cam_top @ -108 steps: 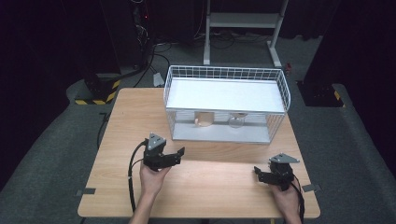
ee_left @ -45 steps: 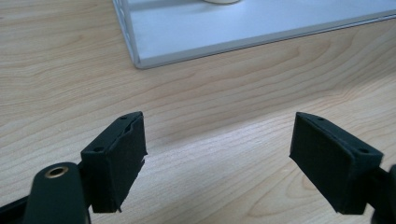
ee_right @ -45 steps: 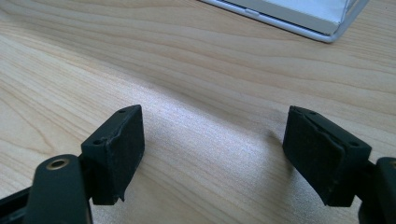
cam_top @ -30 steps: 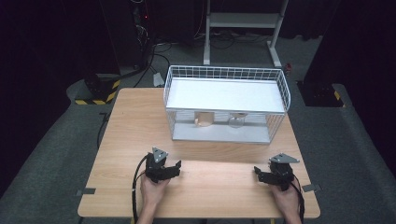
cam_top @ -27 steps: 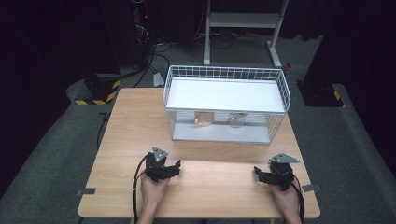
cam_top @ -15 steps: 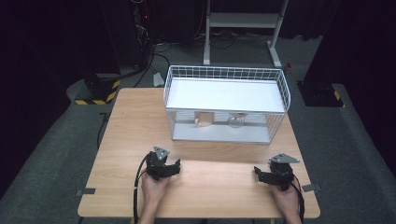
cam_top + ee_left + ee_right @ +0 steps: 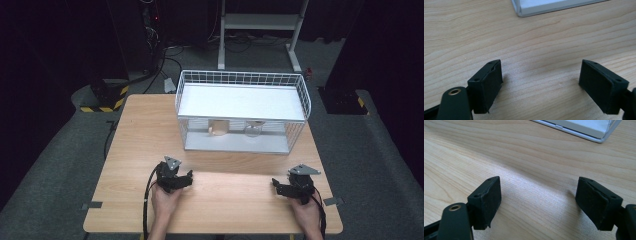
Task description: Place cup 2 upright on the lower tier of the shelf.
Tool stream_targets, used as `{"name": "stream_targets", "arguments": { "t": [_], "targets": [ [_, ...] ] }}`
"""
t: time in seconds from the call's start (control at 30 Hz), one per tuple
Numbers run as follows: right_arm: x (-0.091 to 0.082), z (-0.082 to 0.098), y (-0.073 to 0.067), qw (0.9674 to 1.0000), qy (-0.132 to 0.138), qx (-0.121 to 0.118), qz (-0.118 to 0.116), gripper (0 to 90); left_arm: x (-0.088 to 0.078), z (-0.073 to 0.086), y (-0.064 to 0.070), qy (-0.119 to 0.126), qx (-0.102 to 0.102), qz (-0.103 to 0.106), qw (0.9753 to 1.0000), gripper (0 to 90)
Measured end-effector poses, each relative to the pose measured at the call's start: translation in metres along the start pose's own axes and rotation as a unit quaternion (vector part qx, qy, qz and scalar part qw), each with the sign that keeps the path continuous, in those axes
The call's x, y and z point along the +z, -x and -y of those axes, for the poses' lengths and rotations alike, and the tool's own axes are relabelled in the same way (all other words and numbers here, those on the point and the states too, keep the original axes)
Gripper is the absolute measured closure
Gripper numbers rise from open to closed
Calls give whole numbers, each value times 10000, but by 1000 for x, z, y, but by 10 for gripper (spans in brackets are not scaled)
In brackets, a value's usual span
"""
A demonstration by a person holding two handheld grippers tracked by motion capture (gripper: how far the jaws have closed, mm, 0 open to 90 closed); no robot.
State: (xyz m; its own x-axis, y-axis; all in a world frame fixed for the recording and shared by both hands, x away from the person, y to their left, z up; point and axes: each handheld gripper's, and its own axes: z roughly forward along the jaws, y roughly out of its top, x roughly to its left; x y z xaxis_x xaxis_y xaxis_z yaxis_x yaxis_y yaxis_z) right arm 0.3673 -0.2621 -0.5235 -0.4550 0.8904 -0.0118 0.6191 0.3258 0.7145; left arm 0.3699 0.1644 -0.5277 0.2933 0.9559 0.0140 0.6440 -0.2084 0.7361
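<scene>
My left gripper [image 7: 187, 177] rests low on the wooden table [image 7: 145, 135] near its front edge, left of centre. Its jaws stand wide apart in the left gripper view [image 7: 540, 85], with bare wood between them. My right gripper [image 7: 276, 186] sits near the front right corner, also open [image 7: 537, 203] and holding nothing. A white wire basket [image 7: 306, 100] stands at the back of the table. Behind its front wire wall I see a tan block [image 7: 218, 128] and a clear glass [image 7: 253, 130] on a lower shelf.
The basket's white base edge shows at the top of the left gripper view [image 7: 554, 7] and of the right gripper view [image 7: 584, 130]. Beyond the table stand a white metal stand [image 7: 260, 22] and cables [image 7: 150, 60] on the dark floor. Tape tabs mark the table's front corners.
My left gripper has come back toward the front edge and settled lower on the table. The right gripper has barely moved.
</scene>
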Motion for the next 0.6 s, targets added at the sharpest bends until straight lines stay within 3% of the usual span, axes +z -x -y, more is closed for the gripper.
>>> {"name": "stream_targets", "arguments": {
  "t": [0.6],
  "targets": [
    [0, 0, 0, 10000, -1, 2, 0, 210, 0, 0, 1, 31, -9, 45, 10000, 211]
  ]
}}
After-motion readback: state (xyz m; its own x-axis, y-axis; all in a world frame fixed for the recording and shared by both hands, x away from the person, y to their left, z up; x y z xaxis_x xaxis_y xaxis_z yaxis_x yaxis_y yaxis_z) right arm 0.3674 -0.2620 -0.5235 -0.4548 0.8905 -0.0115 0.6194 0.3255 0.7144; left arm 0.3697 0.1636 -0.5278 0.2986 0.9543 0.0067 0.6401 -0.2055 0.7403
